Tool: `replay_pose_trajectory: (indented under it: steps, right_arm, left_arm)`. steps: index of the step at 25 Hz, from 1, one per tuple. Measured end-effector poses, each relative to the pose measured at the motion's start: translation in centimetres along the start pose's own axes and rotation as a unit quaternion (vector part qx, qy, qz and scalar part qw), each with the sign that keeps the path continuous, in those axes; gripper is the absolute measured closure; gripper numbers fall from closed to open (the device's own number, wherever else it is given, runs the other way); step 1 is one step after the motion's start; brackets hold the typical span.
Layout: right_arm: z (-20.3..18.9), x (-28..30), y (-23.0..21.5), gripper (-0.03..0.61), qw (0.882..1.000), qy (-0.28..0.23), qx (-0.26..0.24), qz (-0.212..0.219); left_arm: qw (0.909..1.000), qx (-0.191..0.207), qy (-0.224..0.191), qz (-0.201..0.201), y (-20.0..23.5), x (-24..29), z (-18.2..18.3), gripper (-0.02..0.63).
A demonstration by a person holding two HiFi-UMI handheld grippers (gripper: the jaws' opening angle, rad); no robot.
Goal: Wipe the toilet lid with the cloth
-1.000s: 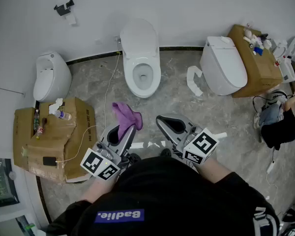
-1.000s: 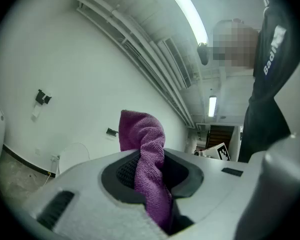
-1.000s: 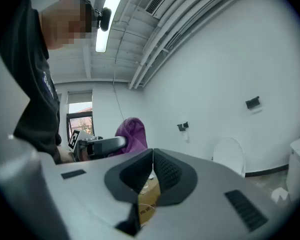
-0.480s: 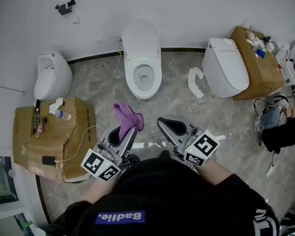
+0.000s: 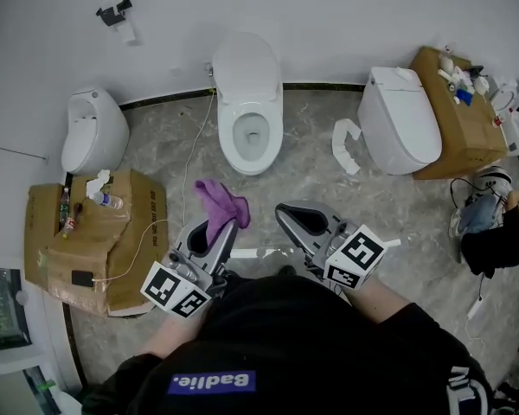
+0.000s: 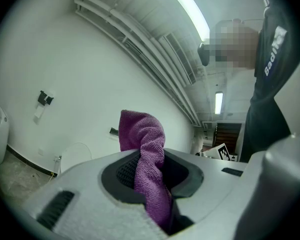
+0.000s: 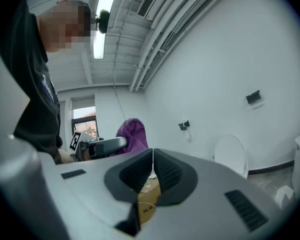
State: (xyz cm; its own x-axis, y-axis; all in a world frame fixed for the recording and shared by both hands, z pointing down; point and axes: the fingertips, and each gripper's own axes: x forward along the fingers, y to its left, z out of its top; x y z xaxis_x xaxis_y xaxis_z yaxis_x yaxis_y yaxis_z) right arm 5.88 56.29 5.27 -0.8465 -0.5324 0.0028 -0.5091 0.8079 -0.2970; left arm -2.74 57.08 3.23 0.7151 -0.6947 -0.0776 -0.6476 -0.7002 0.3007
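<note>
Left gripper [image 5: 224, 227], low center, has a purple cloth [image 5: 222, 201] poking out of its jaws, right gripper [image 5: 283, 212] just beside it. Open toilet [image 5: 252, 138] top center, lid [image 5: 245, 66] flipped up.

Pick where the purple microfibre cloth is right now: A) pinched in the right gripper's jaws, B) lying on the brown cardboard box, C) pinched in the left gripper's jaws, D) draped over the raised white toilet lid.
C: the left gripper view shows the purple microfibre cloth pinched between the jaws of the left gripper, while the right gripper is shut on nothing.
</note>
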Motion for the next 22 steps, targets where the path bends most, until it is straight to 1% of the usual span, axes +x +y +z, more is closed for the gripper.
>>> replay_pose_trajectory:
  steps: [6,12,17,20,22]
  right_arm:
    - [0.1,-0.9,-2.2,0.548,1.0,0.004,0.005,0.006]
    - [0.1,-0.1,-4.5,0.548,1.0,0.003,0.007,-0.003]
    - [0.2,2.5,-7.6,0.548,1.0,0.011,0.004,-0.014]
    - [0.6,5.3,-10.0,0.548,1.0,0.014,0.001,-0.025]
    - [1.2,8.0,-12.0,0.548,0.999,0.015,0.0,-0.033]
  left_arm:
    - [1.0,0.002,0.002,0.009,-0.3,2.0,-0.5,0.532]
    - [1.0,0.002,-0.001,0.004,1.4,3.8,-0.5,0.532]
    - [1.0,-0.003,-0.003,-0.006,5.1,6.1,-0.4,0.532]
    - [0.9999,-0.004,-0.007,-0.015,8.7,7.9,0.3,0.532]
    - [0.9997,-0.005,-0.007,-0.022,11.8,9.3,1.0,0.532]
